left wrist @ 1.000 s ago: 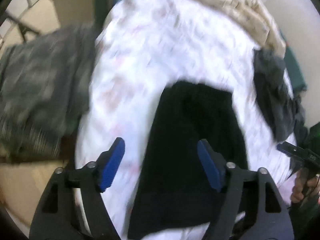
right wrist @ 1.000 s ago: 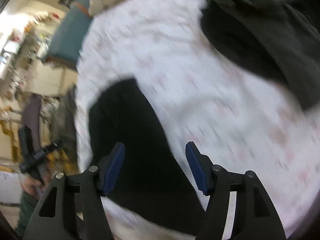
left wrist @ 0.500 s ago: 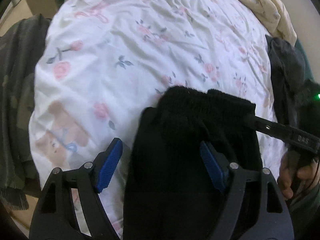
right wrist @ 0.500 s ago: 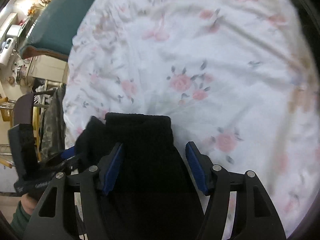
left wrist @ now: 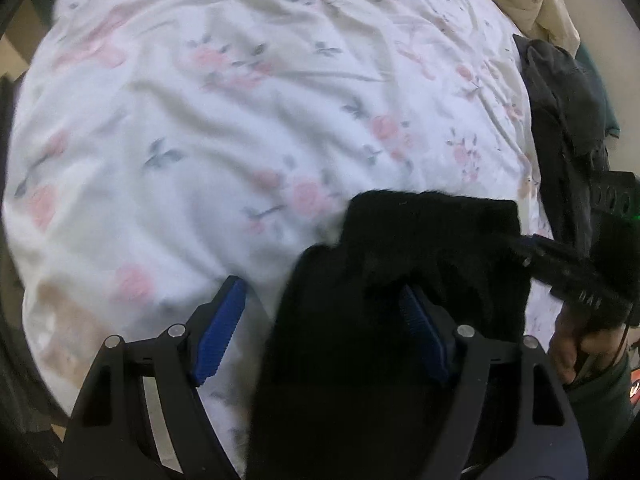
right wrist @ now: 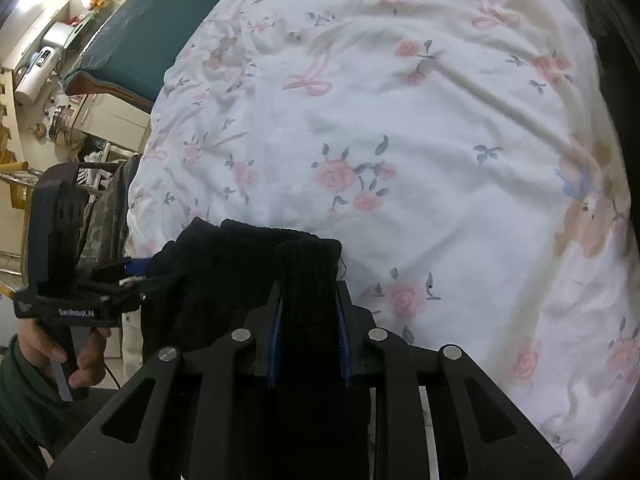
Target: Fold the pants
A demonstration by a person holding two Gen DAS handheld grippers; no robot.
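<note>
The pants [right wrist: 248,276] are black and bunched up near the front edge of the bed [right wrist: 420,128], on the flowery sheet, so I'd say the folding is only partway: one end looks lifted and doubled over, nothing lies flat or squared off. The right gripper [right wrist: 308,320] has its fingers squeezed narrow on a ribbed end of the fabric. The left gripper [left wrist: 320,336] has its fingers spread wide, straddling the cloth's edge, one finger over the sheet and the other half buried, not pinching anything. Left to do, I'd guess: carry that end across, lay it down, smooth it.
</note>
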